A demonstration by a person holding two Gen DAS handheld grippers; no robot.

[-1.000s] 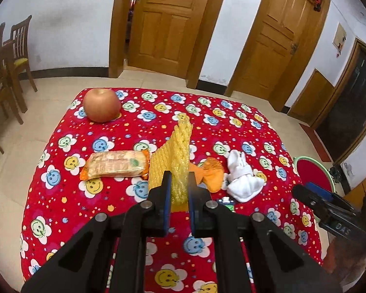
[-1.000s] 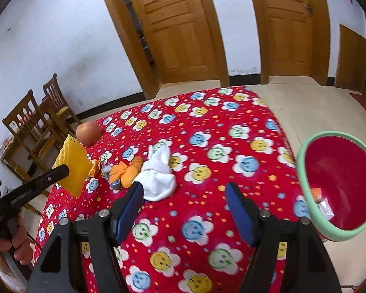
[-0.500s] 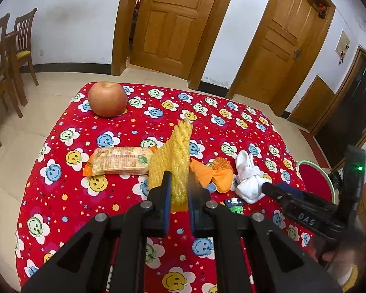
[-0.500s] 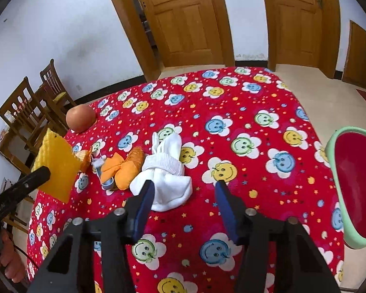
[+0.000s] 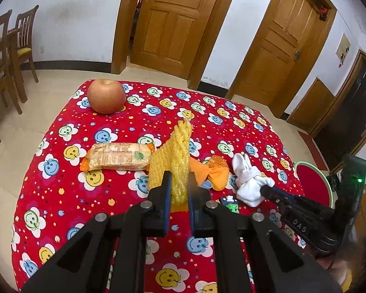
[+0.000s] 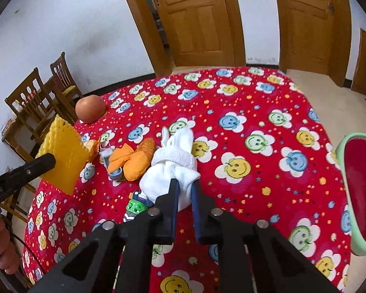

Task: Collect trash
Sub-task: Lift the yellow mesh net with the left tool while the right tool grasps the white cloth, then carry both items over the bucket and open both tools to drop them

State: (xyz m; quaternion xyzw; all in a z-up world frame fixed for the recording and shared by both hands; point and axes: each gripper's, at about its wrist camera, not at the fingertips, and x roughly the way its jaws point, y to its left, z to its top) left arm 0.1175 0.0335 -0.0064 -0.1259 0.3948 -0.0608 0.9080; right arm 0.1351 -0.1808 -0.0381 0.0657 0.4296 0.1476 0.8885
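My left gripper (image 5: 178, 178) is shut on a yellow foam net sleeve (image 5: 177, 156) and holds it upright above the table; the sleeve also shows in the right wrist view (image 6: 63, 156). My right gripper (image 6: 184, 186) is shut on a white sock (image 6: 173, 163), which rests on the red smiley tablecloth (image 6: 256, 127); the sock also shows in the left wrist view (image 5: 247, 178). A red bin with a green rim (image 6: 358, 195) stands off the table's right edge.
On the cloth lie an apple (image 5: 106, 95), a wrapped cracker pack (image 5: 119, 156), an orange sock (image 6: 134, 157), a small grey cap (image 6: 116, 173) and a green toy wrapper (image 6: 135, 206). Wooden chairs (image 6: 44, 97) stand to the left.
My right gripper moved forward to the white sock and closed on it. My left gripper kept hold of the yellow sleeve and drifted slightly.
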